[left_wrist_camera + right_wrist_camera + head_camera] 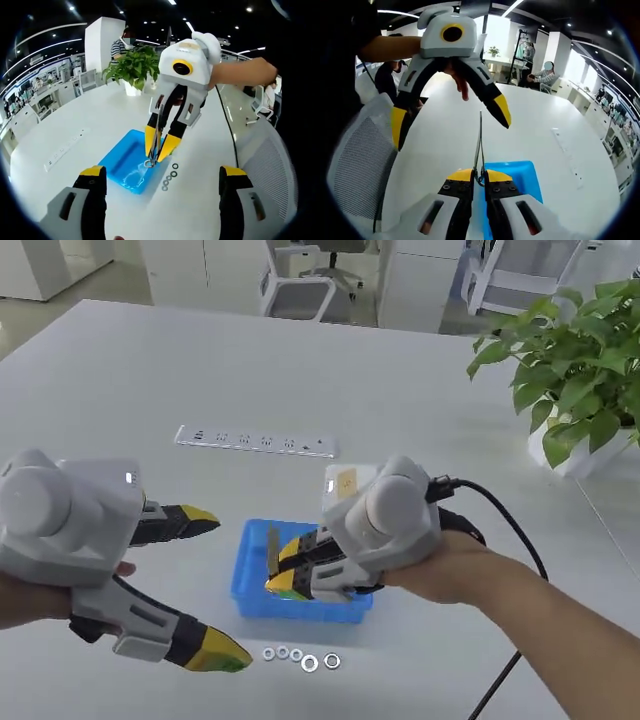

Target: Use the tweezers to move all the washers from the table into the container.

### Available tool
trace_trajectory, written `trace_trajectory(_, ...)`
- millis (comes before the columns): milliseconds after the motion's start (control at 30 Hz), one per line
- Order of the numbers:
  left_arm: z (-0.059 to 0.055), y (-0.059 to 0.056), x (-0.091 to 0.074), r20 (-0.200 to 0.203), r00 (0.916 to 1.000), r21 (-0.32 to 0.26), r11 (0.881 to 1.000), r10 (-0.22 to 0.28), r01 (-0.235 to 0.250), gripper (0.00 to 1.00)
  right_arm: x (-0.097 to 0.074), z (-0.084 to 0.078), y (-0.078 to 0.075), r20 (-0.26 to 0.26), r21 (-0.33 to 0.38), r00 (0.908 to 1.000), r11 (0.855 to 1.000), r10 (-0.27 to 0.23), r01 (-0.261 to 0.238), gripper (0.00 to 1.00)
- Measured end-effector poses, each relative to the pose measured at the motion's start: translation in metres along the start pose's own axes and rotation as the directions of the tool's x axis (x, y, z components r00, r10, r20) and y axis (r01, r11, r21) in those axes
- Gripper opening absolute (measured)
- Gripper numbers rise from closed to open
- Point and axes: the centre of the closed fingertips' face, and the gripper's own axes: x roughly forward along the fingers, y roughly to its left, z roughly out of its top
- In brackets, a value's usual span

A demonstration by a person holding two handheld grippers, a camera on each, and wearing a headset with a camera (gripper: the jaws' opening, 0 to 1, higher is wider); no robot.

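Observation:
A blue container (345, 608) sits on the white table. Several washers (309, 663) lie in a row just in front of it, also the washers (173, 174) beside its corner. My right gripper (290, 572) is shut on thin metal tweezers (272, 543), held over the container. The tweezers (155, 142) point down at the container's (120, 162) near edge, and a small ring seems to sit at their tip. My left gripper (212, 585) is open, left of the container, holding nothing. In the right gripper view the right gripper (481, 177) clamps the tweezers (479, 140), with the left gripper (451, 117) facing it.
A white power strip (255, 440) lies behind the container. A potted plant (575, 370) stands at the table's right. A black cable (500, 520) trails from the right gripper. Office chairs (300, 290) stand beyond the far edge.

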Motion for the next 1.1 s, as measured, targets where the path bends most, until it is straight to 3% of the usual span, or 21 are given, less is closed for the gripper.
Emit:
trace_trajectory(233, -0.003, 0.002, -0.001, -0.008, 0.9999, 0.0, 1.0, 0.008, -0.008, 0.99, 0.008, -0.002, -0.014, 0.017, -0.01, 0.9998, 1.0, 0.008, -0.008, 0.09)
trace_trajectory(600, -0.003, 0.011, -0.004, 0.003, 0.9998, -0.01, 1.0, 0.021, -0.021, 0.99, 0.029, -0.017, -0.029, 0.003, -0.01, 0.9996, 1.0, 0.027, -0.027, 0.09)
trace_trajectory(767, -0.004, 0.013, -0.003, 0.003, 0.9998, -0.014, 1.0, 0.02, -0.02, 0.99, 0.036, -0.022, -0.031, 0.02, -0.013, 0.9985, 0.999, 0.05, -0.05, 0.09)
trace_trajectory(1100, -0.007, 0.017, 0.0, -0.002, 0.9998, -0.026, 0.999, 0.019, -0.019, 0.99, 0.051, -0.04, -0.034, 0.001, -0.01, 0.9965, 0.996, 0.083, -0.083, 0.09)
